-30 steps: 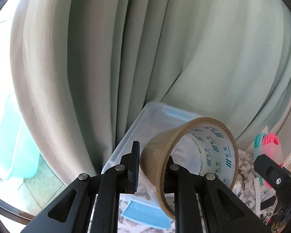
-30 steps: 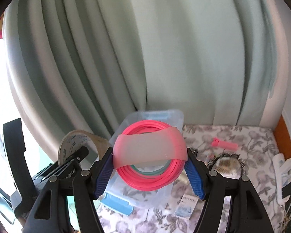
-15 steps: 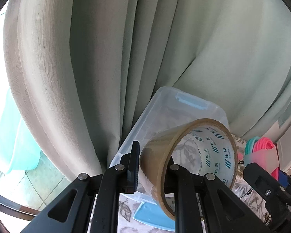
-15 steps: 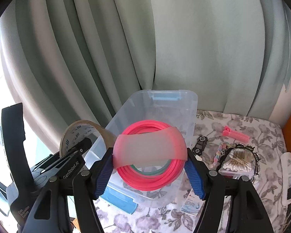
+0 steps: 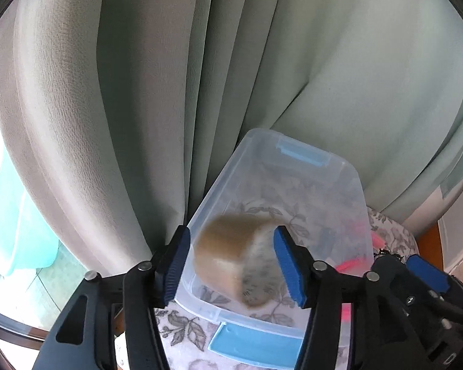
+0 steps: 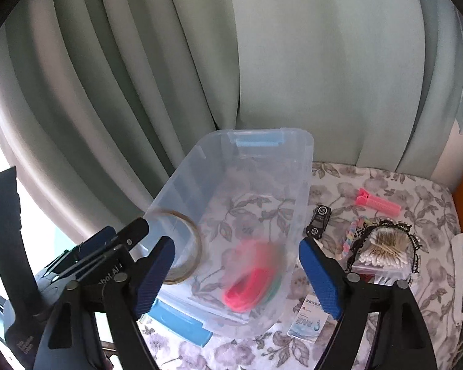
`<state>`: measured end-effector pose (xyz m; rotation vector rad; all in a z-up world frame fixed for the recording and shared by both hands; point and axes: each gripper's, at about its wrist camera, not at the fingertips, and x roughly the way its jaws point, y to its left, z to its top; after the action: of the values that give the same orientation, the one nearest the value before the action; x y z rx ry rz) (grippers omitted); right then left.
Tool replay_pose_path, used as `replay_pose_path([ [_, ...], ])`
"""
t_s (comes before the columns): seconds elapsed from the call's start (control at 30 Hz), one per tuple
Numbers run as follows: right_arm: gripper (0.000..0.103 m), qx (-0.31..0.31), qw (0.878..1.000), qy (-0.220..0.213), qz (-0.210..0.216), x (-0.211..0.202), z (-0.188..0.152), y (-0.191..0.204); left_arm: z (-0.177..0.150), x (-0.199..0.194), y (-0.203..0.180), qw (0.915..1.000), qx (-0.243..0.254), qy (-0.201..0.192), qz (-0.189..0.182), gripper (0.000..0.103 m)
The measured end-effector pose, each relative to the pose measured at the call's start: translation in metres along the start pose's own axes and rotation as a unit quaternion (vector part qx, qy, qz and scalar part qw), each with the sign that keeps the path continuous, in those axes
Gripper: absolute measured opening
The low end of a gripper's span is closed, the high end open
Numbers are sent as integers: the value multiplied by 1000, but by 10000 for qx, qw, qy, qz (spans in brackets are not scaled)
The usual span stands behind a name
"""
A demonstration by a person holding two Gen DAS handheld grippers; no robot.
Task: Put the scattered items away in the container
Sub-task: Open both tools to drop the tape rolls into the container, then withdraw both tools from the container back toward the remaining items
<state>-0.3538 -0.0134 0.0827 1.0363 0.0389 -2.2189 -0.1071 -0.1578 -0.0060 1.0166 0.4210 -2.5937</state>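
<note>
Both spread wide and empty above the clear plastic bin (image 6: 296, 166) on the floral surface (image 6: 385, 185): left tool (image 5: 231, 265) over the blurred brown tape roll (image 5: 231, 256) inside at near left, right tool (image 6: 234, 274) over the blurred pink rings (image 6: 250, 280) inside at near right.

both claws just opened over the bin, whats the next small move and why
Probably swing the right claw toward the table items to the right of the clear bin, perhaps the pink clip. Both claws stand open and hold nothing; the tape roll and the pink rings are blurred inside the bin's outline, apparently dropping in, while several items lie outside it.
</note>
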Motion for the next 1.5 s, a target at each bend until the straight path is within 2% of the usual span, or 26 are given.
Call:
replay_pose_path([
  [0.2, 86, 253, 9997, 35, -42, -1, -3, -14, 13, 11, -2, 9999, 78, -40, -63, 64],
  [0.3, 86, 270, 9996, 43, -41, -2, -5, -18, 3, -17, 6, 9999, 129, -41, -94, 64],
  [0.77, 86, 382, 9992, -94, -60, -24, -15, -27, -2, -57, -9, 9991, 352, -104, -190, 70],
  [1.07, 86, 660, 9973, -294, -125, -51, -27, -48, -10, -79, -34, 9975, 615, -156, -311, 70],
  [1.5, 86, 1234, 9904, -552, -276, -93, -54, -102, -33, -108, -83, 9920, 1072, -127, -649, 71],
])
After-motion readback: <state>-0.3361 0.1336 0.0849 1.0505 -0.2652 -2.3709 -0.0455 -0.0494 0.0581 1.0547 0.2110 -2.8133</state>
